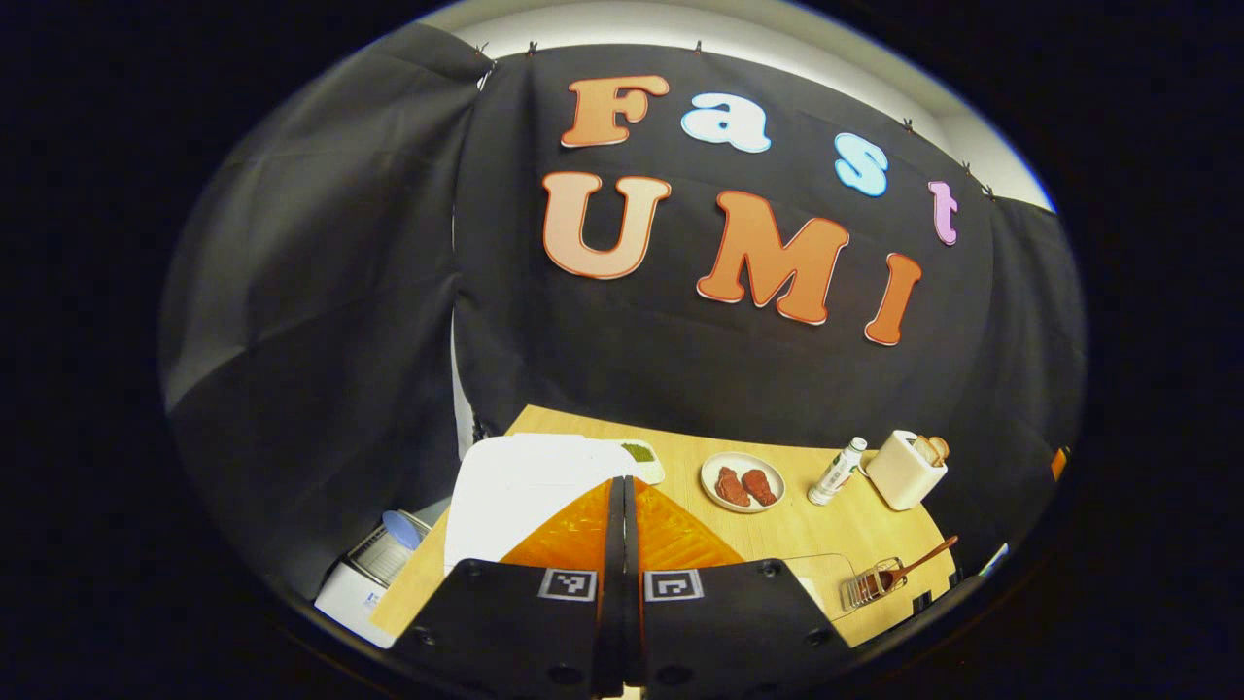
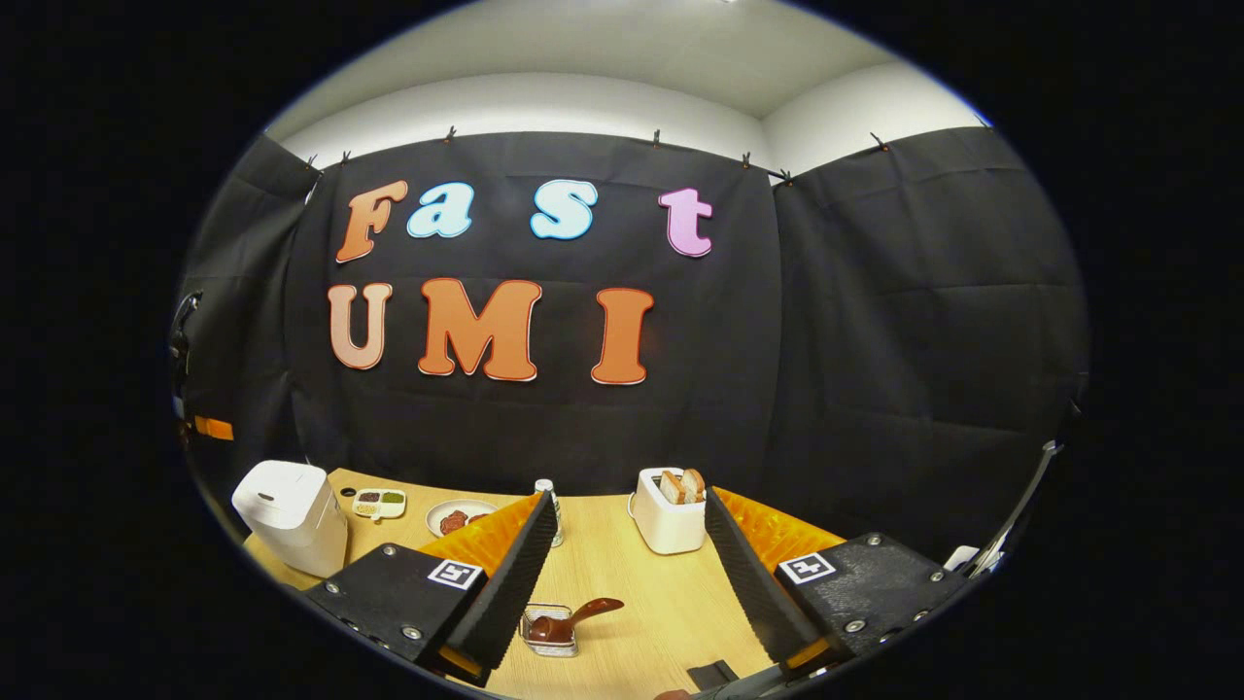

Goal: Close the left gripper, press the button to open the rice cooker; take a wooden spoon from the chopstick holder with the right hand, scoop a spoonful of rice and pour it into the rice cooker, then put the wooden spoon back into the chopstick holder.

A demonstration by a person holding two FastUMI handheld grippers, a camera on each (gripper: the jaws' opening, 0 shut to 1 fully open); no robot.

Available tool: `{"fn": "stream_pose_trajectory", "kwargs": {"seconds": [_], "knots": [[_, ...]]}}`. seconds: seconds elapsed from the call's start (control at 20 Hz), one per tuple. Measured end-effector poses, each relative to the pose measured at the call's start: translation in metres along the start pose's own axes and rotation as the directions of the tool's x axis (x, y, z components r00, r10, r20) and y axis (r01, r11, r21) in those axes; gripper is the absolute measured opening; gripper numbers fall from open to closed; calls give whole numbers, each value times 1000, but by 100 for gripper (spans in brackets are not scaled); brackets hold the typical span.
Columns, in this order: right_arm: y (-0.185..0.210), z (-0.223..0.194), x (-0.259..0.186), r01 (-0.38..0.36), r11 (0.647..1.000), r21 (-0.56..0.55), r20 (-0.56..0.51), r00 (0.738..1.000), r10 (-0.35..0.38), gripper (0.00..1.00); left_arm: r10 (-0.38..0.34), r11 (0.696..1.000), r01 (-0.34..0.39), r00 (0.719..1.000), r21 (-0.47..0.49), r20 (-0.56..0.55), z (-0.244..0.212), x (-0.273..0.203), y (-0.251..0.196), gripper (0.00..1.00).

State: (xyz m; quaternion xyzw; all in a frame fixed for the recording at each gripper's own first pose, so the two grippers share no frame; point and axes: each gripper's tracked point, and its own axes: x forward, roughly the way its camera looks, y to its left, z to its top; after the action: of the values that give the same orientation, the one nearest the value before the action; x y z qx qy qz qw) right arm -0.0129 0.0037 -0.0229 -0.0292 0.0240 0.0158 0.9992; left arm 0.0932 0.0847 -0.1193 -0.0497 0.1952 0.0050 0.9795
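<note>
The white rice cooker (image 1: 515,491) stands with its lid down at the table's left end, just behind my left gripper (image 1: 622,482), whose fingers are pressed together with nothing between them. In the right gripper view the rice cooker (image 2: 292,515) is at the far left. A small wire chopstick holder (image 2: 549,630) sits low in the middle with a brown wooden spoon (image 2: 588,612) leaning out of it to the right. My right gripper (image 2: 630,498) is open above and short of the holder, holding nothing. The holder (image 1: 873,583) and spoon (image 1: 923,559) also appear at the table's near right.
On the wooden table (image 2: 622,574) stand a white toaster (image 2: 669,515) with bread, a small bottle (image 1: 838,472), a plate of red meat (image 1: 743,481) and a small divided dish (image 2: 379,503). A white box (image 1: 374,574) sits off the table's left edge.
</note>
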Motion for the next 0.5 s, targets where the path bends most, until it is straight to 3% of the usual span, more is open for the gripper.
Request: {"fn": "stream_pose_trajectory", "kwargs": {"seconds": [0.5], "knots": [[-10, -30, 4, 35, 999, -35, -90, 995, -38, 95, 52, 999, -50, 982, 15, -182, -73, 70, 33, 5]]}}
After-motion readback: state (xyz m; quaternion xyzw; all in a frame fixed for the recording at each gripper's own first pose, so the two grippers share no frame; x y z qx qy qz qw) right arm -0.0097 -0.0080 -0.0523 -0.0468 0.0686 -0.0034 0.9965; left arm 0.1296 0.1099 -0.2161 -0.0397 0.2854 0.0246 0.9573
